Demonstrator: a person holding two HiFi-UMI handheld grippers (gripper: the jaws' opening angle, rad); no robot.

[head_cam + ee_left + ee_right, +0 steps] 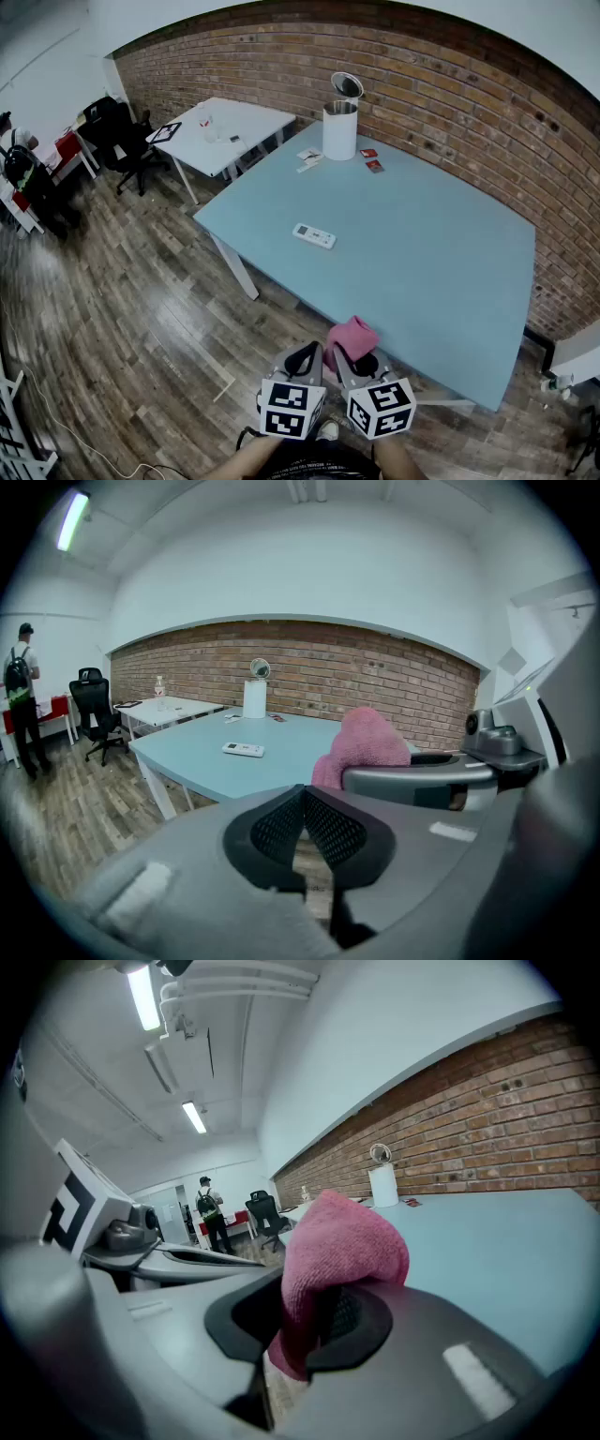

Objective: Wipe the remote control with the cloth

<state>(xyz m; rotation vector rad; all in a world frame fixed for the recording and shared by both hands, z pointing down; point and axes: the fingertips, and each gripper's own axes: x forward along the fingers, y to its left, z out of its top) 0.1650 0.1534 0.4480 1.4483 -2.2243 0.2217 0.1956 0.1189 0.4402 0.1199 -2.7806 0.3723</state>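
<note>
head view: the white remote control (313, 236) lies flat on the light blue tabletop (441, 272), at 12 o'clock from both grippers and well apart from them. the grippers sit side by side at 6 o'clock, by the tabletop's near edge.

right gripper view: the right gripper (314, 1321) has its fingers clenched on a pink cloth (342, 1241), which bunches up above them.

left gripper view: the left gripper (303, 803) has its fingers pressed together with nothing between them.

a white canister (339, 127) with its lid raised stands at the far edge by the brick wall (450, 84), with small red cards (371, 160) at its 4 o'clock.
</note>
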